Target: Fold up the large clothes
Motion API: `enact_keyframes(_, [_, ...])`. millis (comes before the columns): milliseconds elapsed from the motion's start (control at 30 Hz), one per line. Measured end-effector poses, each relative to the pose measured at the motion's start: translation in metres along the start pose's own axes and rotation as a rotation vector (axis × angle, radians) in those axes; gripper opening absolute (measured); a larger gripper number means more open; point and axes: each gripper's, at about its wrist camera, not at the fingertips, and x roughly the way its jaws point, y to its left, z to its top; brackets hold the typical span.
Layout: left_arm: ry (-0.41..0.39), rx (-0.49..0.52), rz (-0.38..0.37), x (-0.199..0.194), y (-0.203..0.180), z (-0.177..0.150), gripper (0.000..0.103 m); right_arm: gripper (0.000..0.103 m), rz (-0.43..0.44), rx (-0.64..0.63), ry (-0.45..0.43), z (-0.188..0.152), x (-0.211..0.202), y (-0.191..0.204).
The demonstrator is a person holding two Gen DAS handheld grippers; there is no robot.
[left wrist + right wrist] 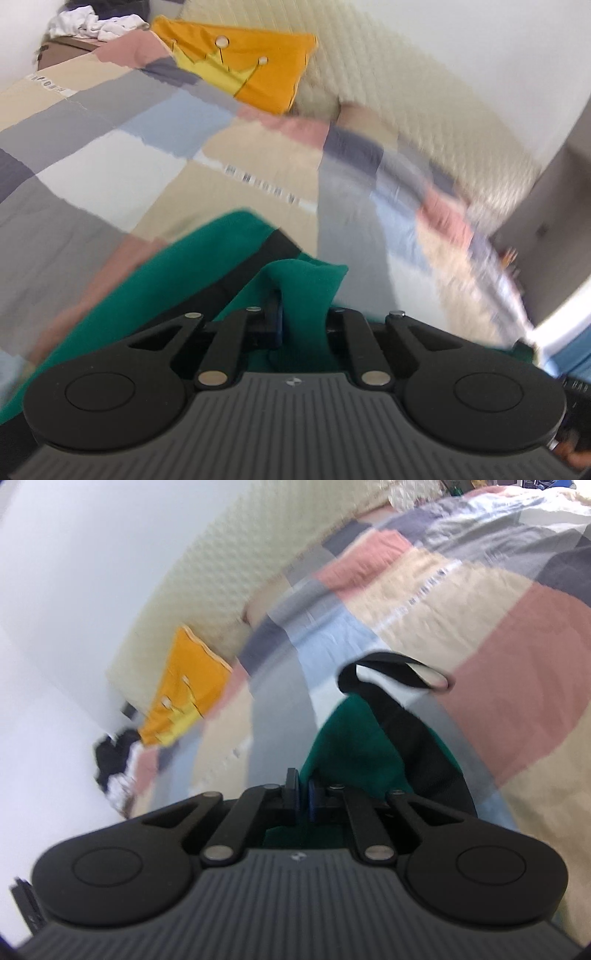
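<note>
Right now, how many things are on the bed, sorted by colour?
Green with black: 1, the garment, pinched by the left gripper and the right gripper
Orange: 1, the crown pillow
Cream: 1, the quilted headboard cushion
Patchwork: 1, the bedspread
Total: 4

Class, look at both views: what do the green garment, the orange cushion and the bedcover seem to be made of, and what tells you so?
Green garment: soft matte knit, likely fleece or jersey; it bunches in thick folds, with black trim.
Orange cushion: woven cloth, probably cotton; matte, with stitched yellow crown and button-like studs.
Bedcover: thin printed cotton-like fabric; flat patchwork blocks, fine creases. Blur leaves the weave unclear.
</note>
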Motion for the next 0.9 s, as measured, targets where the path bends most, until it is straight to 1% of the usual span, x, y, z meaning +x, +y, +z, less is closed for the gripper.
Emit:
enact_keyframes(67, [-0.024, -0.038, -0.023, -0.003, -0.005, 0.014, 0.012, 0.007, 0.025, 0.019, -0.017, 0.011, -0.001, 0.005])
enact_keyframes(133, [-0.043, -0.058, -0.026, 0.002, -0.012, 0.029, 0.012, 0.007, 0.022, 0.020, -0.031, 0.022, 0.002, 0.011])
enact_keyframes(300, [-0.057, -0.046, 0.029, 0.032, -0.024, 0.041, 0.012, 0.007, -0.037, 0.024, -0.018, 0.042, 0.035, 0.015])
enact_keyframes(400, [-0.038, -0.050, 0.040, 0.062, -0.019, 0.042, 0.012, 0.007, -0.077, 0.048, 0.001, 0.042, 0.061, 0.003])
enact_keyframes(533, [-0.011, -0.003, 0.072, 0.097, -0.010, 0.038, 0.013, 0.007, -0.160, 0.025, 0.037, 0.033, 0.094, -0.012])
enact_keyframes(600, [0.007, -0.019, 0.062, 0.109, -0.004, 0.039, 0.013, 0.007, -0.186, 0.015, 0.035, 0.027, 0.107, -0.018])
enact_keyframes(667, [0.044, -0.042, 0.062, 0.123, 0.003, 0.041, 0.013, 0.007, -0.209, 0.003, 0.039, 0.021, 0.120, -0.023])
enact_keyframes(800, [0.108, -0.054, 0.082, 0.150, 0.017, 0.039, 0.017, 0.007, -0.252, -0.047, 0.058, 0.012, 0.144, -0.026])
enact_keyframes(900, [0.142, -0.065, 0.075, 0.160, 0.025, 0.038, 0.017, 0.007, -0.256, -0.038, 0.076, 0.013, 0.151, -0.031])
